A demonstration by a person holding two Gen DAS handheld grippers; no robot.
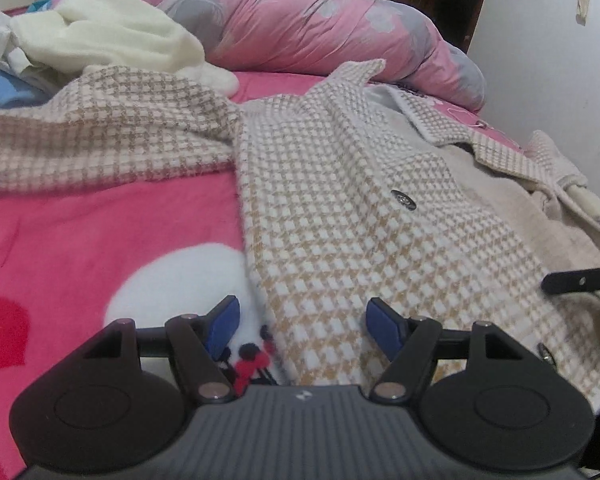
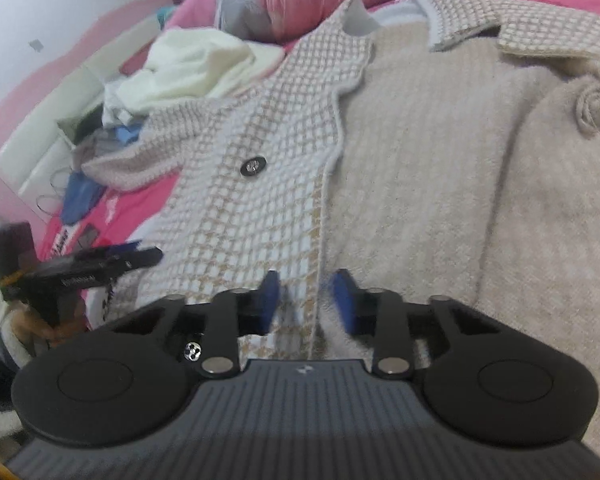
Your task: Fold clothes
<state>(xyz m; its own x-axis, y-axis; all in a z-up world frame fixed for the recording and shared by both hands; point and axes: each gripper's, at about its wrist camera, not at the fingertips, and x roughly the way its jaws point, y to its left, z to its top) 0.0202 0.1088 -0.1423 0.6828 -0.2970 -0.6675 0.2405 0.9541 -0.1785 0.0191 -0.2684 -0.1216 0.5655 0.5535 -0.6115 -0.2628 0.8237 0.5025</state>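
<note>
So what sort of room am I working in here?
Most likely a bedroom: the checked jacket lies on a bed with a pink blanket, a rolled pink quilt sits behind it, and more clothes are piled nearby.

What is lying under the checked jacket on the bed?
The checked jacket lies on a pink blanket with a white patch. What the blanket looks like beneath the jacket is covered.
</note>
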